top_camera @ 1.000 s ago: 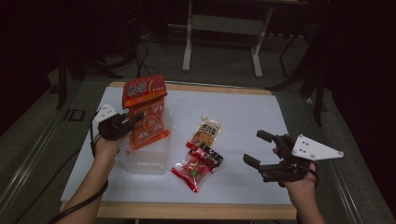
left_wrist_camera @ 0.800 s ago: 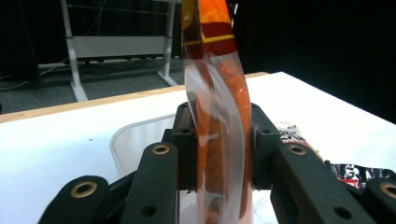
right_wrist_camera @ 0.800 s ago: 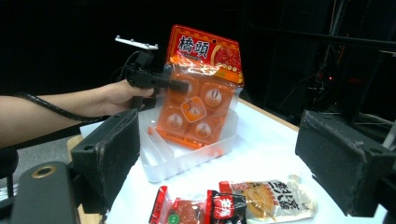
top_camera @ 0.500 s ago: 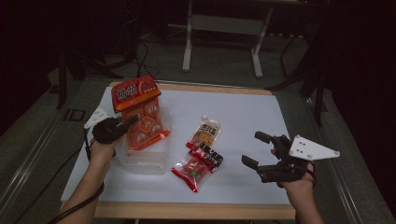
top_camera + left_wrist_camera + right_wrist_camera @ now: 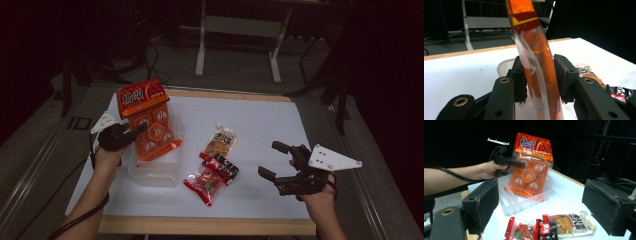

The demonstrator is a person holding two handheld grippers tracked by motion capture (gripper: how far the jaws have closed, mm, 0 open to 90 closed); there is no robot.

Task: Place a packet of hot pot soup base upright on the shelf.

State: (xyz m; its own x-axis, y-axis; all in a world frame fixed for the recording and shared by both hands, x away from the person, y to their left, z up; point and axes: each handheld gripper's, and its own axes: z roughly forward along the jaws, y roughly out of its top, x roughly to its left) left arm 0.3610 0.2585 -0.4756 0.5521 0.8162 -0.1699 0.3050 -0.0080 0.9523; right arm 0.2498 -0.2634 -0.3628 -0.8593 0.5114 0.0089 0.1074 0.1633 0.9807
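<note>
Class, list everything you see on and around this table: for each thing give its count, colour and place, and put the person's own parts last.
Orange snack bag: 1, orange with a clear front, upright over the clear container, between the left gripper's jaws.
Clear container: 1, see-through plastic, on the white table's left part.
Pale snack packet: 1, beige, mid-table.
Black-and-red packet: 1, just nearer the person than the pale packet.
Red packet: 1, red with green, nearest the front edge.
Table: 1, white top, wooden edge.
Metal frame: 1, grey, on the floor behind.
Left gripper: 1, black, jaws just opening around the bag.
Right gripper: 1, black, open, at right, holding nothing.
</note>
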